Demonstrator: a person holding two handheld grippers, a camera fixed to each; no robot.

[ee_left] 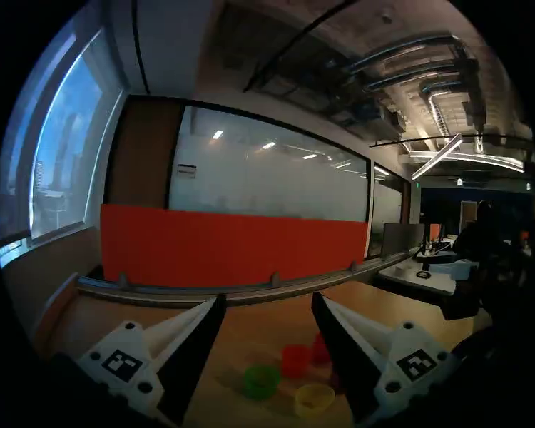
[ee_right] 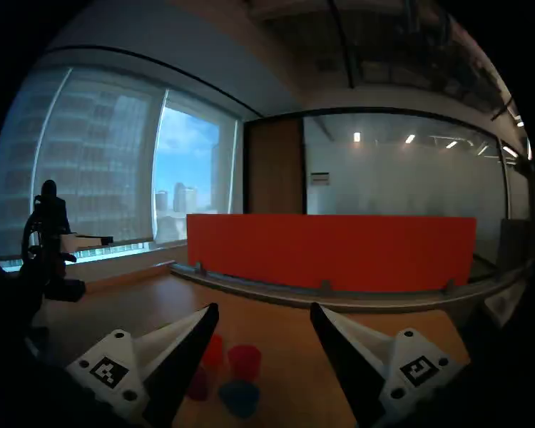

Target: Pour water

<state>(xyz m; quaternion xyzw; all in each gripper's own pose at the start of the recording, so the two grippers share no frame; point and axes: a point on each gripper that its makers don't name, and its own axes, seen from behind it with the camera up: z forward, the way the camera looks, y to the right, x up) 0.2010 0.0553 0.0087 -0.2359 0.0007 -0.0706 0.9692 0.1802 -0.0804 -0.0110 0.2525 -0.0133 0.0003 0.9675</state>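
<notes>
Below the spread fingers of the left gripper [ee_left: 267, 296], in the left gripper view, a cluster of small cups stands on the wooden desk [ee_left: 267, 328]: a green cup [ee_left: 260, 380] nearest the left finger, two red cups [ee_left: 294, 359] behind it, and a yellow cup [ee_left: 314, 398] closest to the camera. The jaws stand wide apart and hold nothing; an orange partition [ee_left: 232, 246] closes off the desk's far edge. Seen from the right gripper view, the right gripper [ee_right: 264, 307] is likewise parted and empty, hanging over red cups [ee_right: 245, 360], a blue cup [ee_right: 239, 396] in front and a darker cup [ee_right: 197, 384] tucked against the left finger. I cannot tell which cup holds water, since none shows its contents. The step in hand looks like the approach to a first grasp. To do it well, I would lower one gripper onto an outer cup, straddling its wall squarely so the neighbours are not knocked, close gently on the thin plastic, and lift straight up before tilting.
</notes>
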